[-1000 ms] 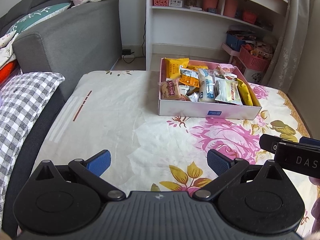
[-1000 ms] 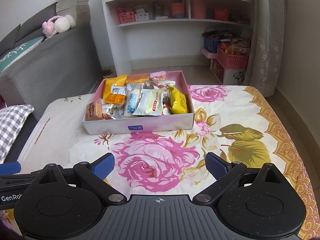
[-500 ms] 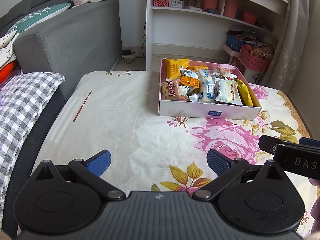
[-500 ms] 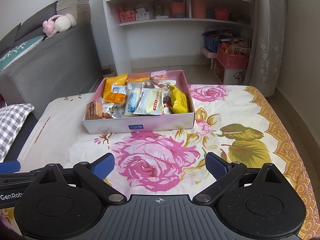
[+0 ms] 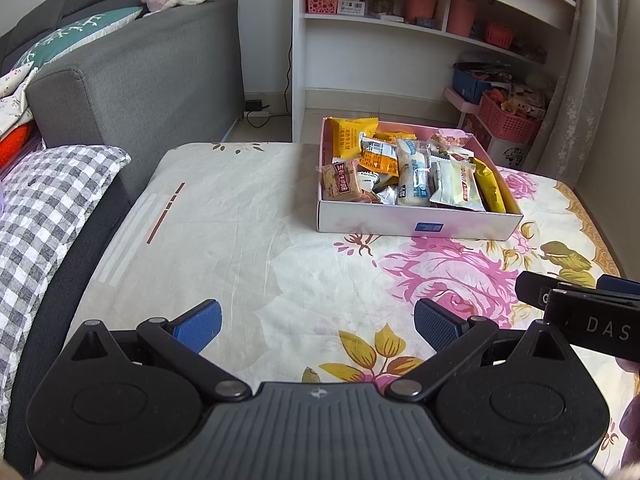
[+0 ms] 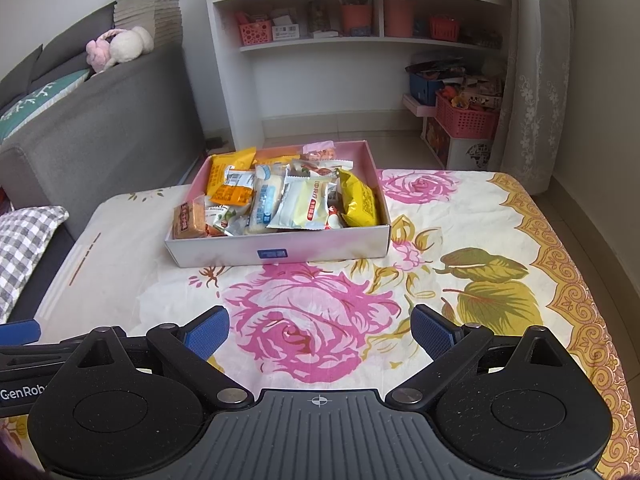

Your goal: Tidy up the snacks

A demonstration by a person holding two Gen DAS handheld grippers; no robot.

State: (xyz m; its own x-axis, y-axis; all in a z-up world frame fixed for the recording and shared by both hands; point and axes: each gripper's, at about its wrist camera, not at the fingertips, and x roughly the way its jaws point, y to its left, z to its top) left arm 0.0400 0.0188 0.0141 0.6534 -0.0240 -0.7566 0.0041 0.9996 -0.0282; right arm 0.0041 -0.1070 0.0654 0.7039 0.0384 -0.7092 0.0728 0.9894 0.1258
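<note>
Snacks (image 6: pixel 288 196) lie well beyond both empty hand-held grippers.

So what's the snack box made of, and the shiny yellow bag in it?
The snack box looks like matte cardboard: thin, flat walls with sharp folded corners. The yellow bag seems to be glossy plastic or foil film: it crinkles and catches bright highlights.

We see left claw (image 5: pixel 316 322): black linkage arms, blue ribbed pads, silver pivot screws, ribbed grey housing | right claw (image 6: pixel 320 330): same build, crosshair mark | white "GenRob" and "DAS" lettering on side bars
</note>
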